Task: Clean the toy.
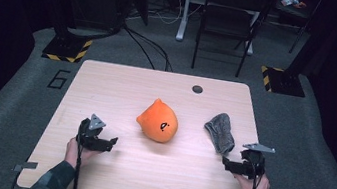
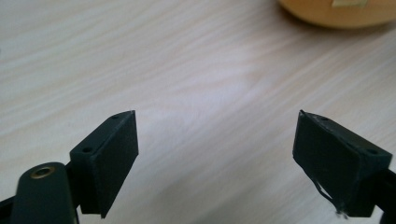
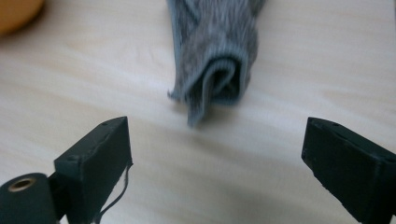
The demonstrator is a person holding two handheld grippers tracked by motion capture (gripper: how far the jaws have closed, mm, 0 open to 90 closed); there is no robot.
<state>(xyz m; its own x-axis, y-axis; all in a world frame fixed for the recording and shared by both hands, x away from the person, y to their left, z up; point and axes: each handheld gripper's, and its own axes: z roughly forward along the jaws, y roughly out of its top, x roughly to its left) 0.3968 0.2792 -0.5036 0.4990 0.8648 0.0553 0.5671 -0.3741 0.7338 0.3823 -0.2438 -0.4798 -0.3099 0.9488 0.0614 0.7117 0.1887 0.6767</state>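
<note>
Now we hold both grippers wide and empty: left gripper (image 1: 111,142) near the plush (image 1: 158,121), right gripper (image 1: 226,165) just short of the sock (image 1: 220,131).

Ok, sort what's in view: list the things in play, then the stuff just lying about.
In play:
- orange plush, ahead of the open left gripper
- grey sock, just ahead of the open right gripper

Lying about:
- chair beyond the table
- cables on the floor

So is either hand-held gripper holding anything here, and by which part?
Nothing is held. The left hand-held gripper and right hand-held gripper are both open over bare table; the grey sock lies untouched ahead.
</note>
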